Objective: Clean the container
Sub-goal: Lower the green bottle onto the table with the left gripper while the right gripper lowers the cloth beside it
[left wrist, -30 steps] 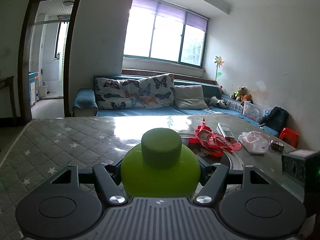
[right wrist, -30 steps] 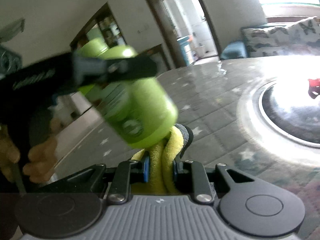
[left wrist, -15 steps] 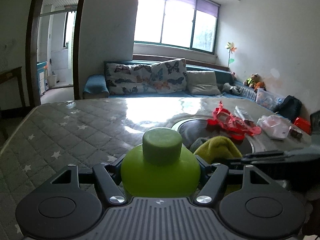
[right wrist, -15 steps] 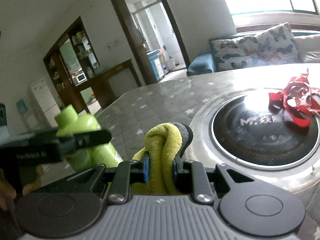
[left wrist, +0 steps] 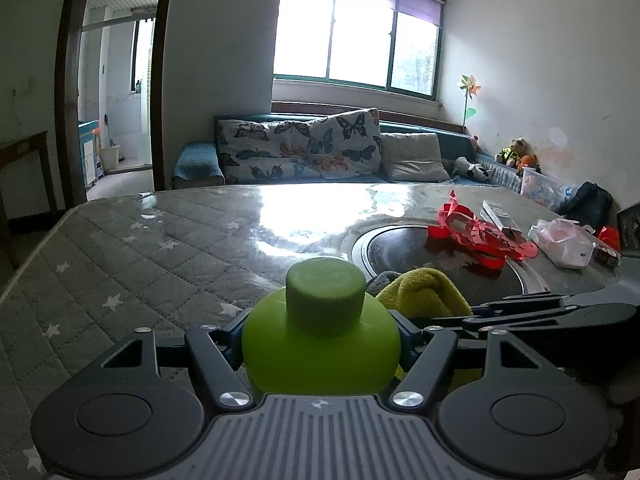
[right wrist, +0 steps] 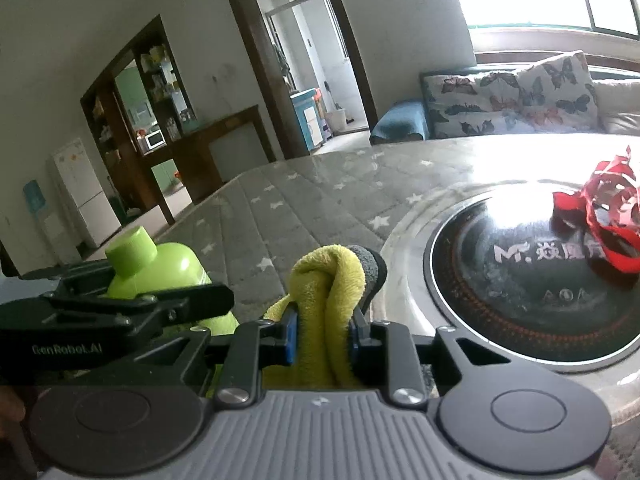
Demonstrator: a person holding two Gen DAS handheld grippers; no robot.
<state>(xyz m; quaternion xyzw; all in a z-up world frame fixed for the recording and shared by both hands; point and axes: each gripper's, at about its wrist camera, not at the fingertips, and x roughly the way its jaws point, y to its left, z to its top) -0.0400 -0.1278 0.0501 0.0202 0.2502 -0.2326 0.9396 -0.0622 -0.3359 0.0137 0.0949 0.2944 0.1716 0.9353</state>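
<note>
The green bottle, cap on, sits clamped by its body in the left tool, held above the worktop with the cap pointing away from the camera. In the right wrist view the same bottle shows at lower left, tilted, with the left tool's black finger across its side.

Just right of the bottle, a folded yellow cloth with a grey backing stands pinched between the blue pads of the right tool. Its jaws have just eased apart a little, yet the cloth is between them and the pads press on it. In the left wrist view the cloth peeks out beside the bottle's shoulder, touching or nearly touching it; which, I cannot tell.

The worktop wears a grey quilted cover with white stars under a glossy sheet. Set into it, beyond the cloth, is a round black hob with white lettering. Red ribbon lies on the hob's far side, and a white bag rests near it. Behind the worktop stands a sofa with butterfly cushions.
</note>
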